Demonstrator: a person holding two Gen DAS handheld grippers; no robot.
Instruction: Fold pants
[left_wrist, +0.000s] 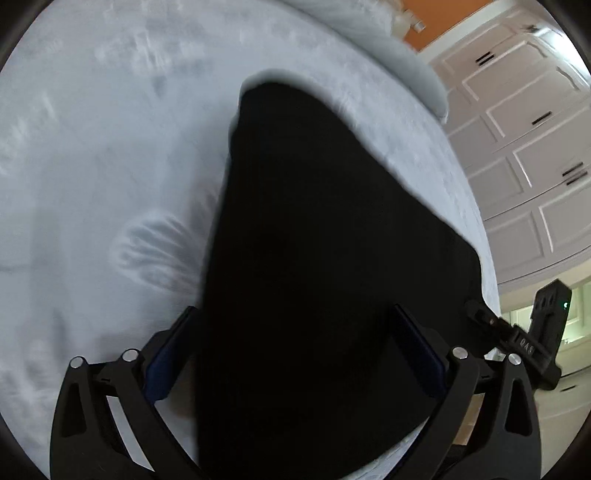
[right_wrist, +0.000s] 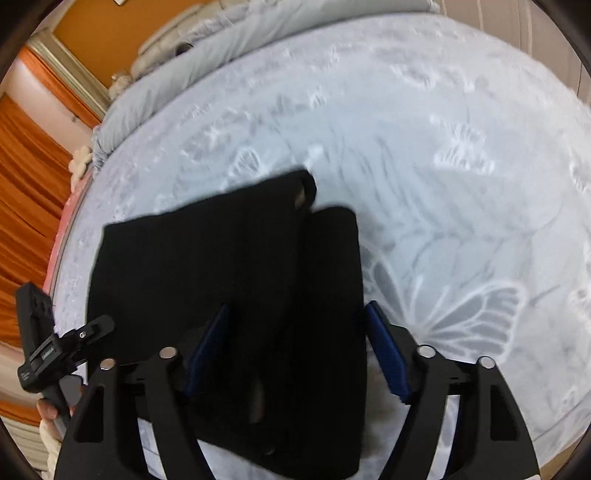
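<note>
The black pants (right_wrist: 229, 280) lay on the pale butterfly-patterned bedspread (right_wrist: 461, 184), already doubled into a compact block, with a narrower folded strip alongside its right edge in the right wrist view. In that view the bundle ran straight away from the right gripper (right_wrist: 299, 354), its long axis roughly in line with the fingers and its near end passing between them; the blue pads (right_wrist: 388, 354) stood apart on either side of the cloth, so the jaws looked spread rather than pinched, though whether they pressed any fabric lower down could not be told. In the left wrist view the cloth (left_wrist: 314, 258) filled the middle, tapering toward the far side of the bed, and it likewise passed between the fingers of the left gripper (left_wrist: 295, 354), whose pads were also set wide; the dark fabric hid any contact. Each tool showed in the other's view at the outer edge of the garment, so both sat at the near end, neither clearly nearer. Beyond the bed were white panelled cabinets (left_wrist: 524, 147) and an orange curtain (right_wrist: 29, 192). Any further fold would probably carry the near end away along that long axis.
</note>
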